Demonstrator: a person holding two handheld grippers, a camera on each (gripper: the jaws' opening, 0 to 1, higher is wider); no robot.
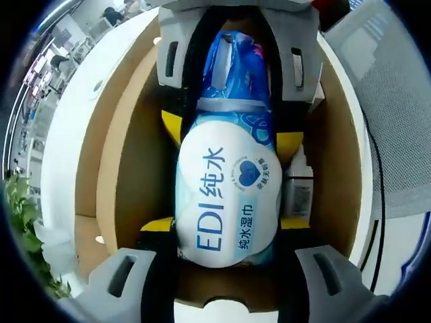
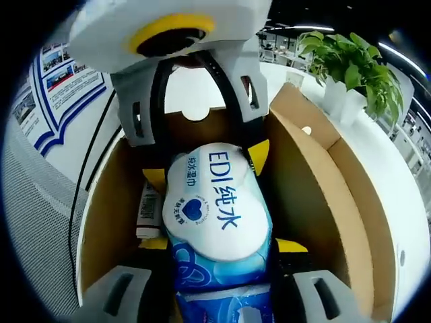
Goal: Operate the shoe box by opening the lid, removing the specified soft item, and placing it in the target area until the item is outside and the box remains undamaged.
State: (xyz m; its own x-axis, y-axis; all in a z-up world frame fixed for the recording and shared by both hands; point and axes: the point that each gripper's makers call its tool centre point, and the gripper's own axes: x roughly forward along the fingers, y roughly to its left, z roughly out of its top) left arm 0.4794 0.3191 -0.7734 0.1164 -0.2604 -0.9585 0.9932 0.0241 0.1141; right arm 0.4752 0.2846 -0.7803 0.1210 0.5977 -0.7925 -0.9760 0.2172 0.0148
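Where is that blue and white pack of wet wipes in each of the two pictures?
Left gripper view: the wipes pack sits mid-frame inside the shoe box, pinched from both ends.
Right gripper view: the wipes pack is at lower centre.
Shared landmark: the small white bottle lying beside the pack.

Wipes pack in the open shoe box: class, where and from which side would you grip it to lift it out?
Grip the wipes pack at its two short ends, from above through the open box. It lies lengthwise and bulges softly, and the left gripper and right gripper already straddle opposite ends, probably the surest hold.
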